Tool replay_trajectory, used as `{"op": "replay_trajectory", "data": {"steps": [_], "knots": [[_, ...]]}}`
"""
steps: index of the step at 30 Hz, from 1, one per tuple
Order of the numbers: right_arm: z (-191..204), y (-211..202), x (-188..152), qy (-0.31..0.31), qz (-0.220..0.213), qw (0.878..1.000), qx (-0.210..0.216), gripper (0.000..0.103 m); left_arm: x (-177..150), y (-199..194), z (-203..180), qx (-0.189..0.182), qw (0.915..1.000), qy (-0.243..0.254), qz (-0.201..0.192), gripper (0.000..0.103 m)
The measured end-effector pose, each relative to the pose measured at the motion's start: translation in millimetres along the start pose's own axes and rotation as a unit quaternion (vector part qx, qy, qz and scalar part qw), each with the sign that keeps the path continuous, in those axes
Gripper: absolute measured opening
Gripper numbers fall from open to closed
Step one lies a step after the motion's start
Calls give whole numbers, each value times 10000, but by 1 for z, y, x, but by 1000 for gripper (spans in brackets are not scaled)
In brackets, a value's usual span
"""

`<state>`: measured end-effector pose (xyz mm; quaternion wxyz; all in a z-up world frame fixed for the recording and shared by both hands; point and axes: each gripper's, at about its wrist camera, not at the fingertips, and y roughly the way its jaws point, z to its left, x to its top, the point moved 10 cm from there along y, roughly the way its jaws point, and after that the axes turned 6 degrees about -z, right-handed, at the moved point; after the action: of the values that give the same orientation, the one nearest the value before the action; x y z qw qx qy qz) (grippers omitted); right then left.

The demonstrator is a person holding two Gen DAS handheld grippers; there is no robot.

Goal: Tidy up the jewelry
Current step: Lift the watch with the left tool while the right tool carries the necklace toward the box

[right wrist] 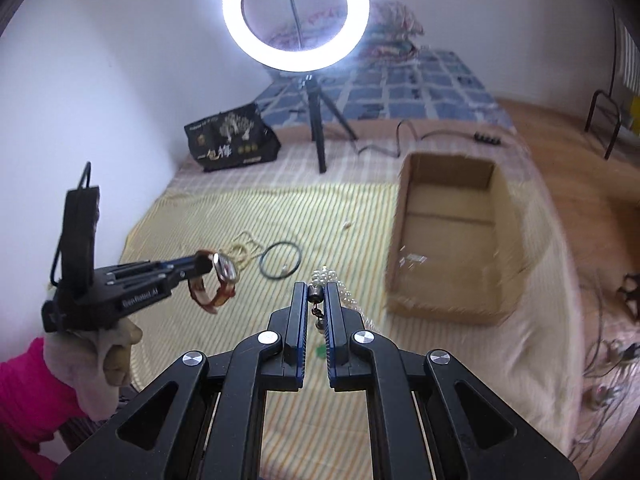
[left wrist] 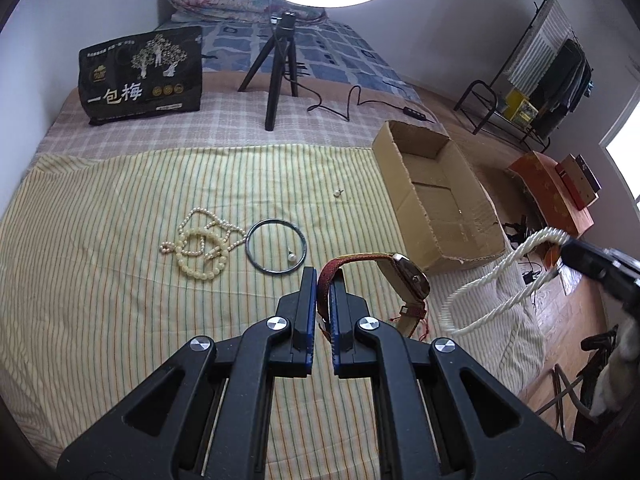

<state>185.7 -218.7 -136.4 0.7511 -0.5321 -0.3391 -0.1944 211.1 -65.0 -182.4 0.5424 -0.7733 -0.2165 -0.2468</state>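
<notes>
- Pinched between the pads of the left hand-held gripper (left wrist: 324,280), a watch (left wrist: 408,280) is held by its red strap above the striped sheet (left wrist: 120,280) of the bed.
- Clamped in the right hand-held gripper (right wrist: 316,296), a pearl necklace (right wrist: 340,288) is gripped at its dark clasp; its strands hang blurred beside the right finger.
- Left on the sheet are a heap of pearl strands (left wrist: 204,244), a dark bangle (left wrist: 276,246) with an earring (left wrist: 291,257) inside it, and a small stud (left wrist: 338,192) farther off.
- An open cardboard box (left wrist: 436,200) is seen at the bed's right edge.
- A gloved hand (right wrist: 108,352) is seen gripping the left tool.
</notes>
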Motion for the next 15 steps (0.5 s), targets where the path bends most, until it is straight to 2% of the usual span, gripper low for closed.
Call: {"op": "replay_trajectory", "data": {"steps": [8,15], "knots": [[-26,-26,35,-95,-300,9991,-269,6,25,7,-31,-150,9996,200,-92,4],[-52,-25,73,-268,-429,9972,-546,6,44,25,-64,-240,9986,454,-146,4]]}}
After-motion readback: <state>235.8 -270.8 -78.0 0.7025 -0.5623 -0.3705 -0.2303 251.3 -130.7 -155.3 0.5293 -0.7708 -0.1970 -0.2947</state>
